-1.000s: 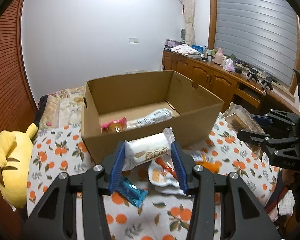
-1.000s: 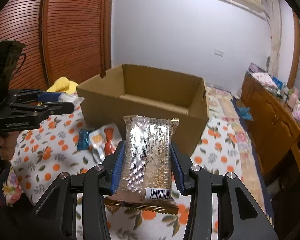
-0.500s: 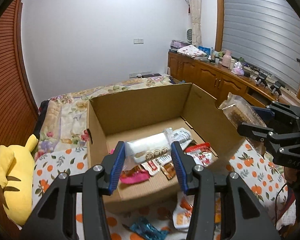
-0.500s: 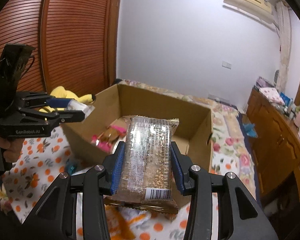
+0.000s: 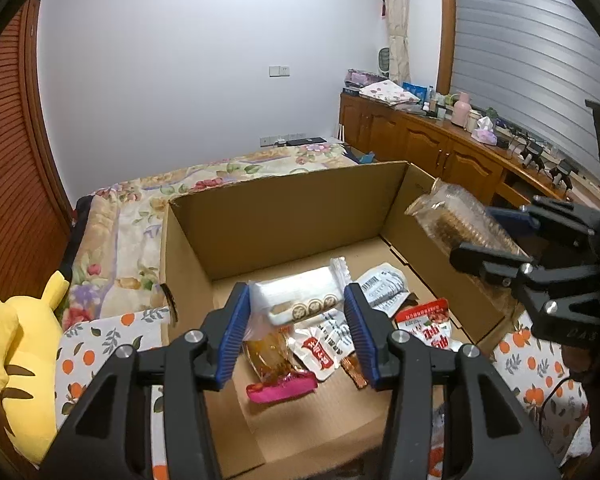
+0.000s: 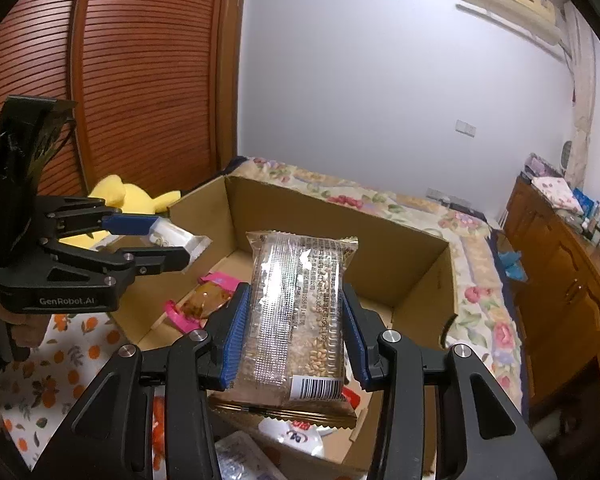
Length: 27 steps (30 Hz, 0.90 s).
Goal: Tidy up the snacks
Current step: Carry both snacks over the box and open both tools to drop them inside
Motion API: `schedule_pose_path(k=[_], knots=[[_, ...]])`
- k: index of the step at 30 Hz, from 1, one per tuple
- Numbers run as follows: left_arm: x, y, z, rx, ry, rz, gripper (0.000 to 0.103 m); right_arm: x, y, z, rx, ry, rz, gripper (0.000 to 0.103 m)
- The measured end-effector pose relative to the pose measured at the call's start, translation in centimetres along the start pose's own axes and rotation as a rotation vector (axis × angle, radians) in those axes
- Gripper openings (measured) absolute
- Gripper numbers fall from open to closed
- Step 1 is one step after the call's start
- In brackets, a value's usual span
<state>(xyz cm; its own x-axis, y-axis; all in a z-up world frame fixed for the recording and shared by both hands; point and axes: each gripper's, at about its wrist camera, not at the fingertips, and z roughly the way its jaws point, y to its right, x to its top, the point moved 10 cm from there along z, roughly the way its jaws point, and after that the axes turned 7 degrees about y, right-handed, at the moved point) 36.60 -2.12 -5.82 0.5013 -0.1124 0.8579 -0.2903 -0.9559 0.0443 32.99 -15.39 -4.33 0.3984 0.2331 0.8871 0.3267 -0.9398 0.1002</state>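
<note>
- Where the bed (image 5: 140, 208) crosses the middle of the left view, a cloth with an orange print (image 5: 100, 344) covers its near end at lower left.
- An open cardboard box (image 5: 300, 216) stands on it at the centre of the frame.
- At the left edge lies a yellow plush toy (image 5: 16, 340).
- Low in the centre of the right view, the right tool (image 6: 295, 300) pinches a clear packet of grain bar (image 6: 296, 320) upright above the box's near edge.
- Over the box, the left tool (image 5: 296, 308) has just been opening its jaws; a white packet (image 5: 296, 292) sits crosswise between the pads, touching both.
- Loose snacks lie on the box floor: a red-and-white sachet (image 5: 320, 354) and a pink wrapper (image 5: 280, 388).
</note>
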Motion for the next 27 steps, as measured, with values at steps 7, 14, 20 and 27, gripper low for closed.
schedule_pose_path(k=[7,14,20,27], knots=[[0.3,0.1,1.2,0.008,-0.007,0.026,0.052,-0.2,0.1,1.8,-0.006,-0.024,0.017,0.043],[0.3,-0.6,1.3,0.020,-0.012,0.008,0.054,-0.7,0.1,3.4,0.007,-0.055,0.043,0.043],[0.5,-1.2,1.0,0.032,0.001,0.002,0.058,-1.3,-0.8,4.3,0.025,-0.077,0.041,0.044],[0.9,-2.1,0.2,0.048,0.022,-0.019,0.061,-1.6,-2.2,5.2,0.052,-0.100,0.034,0.044]])
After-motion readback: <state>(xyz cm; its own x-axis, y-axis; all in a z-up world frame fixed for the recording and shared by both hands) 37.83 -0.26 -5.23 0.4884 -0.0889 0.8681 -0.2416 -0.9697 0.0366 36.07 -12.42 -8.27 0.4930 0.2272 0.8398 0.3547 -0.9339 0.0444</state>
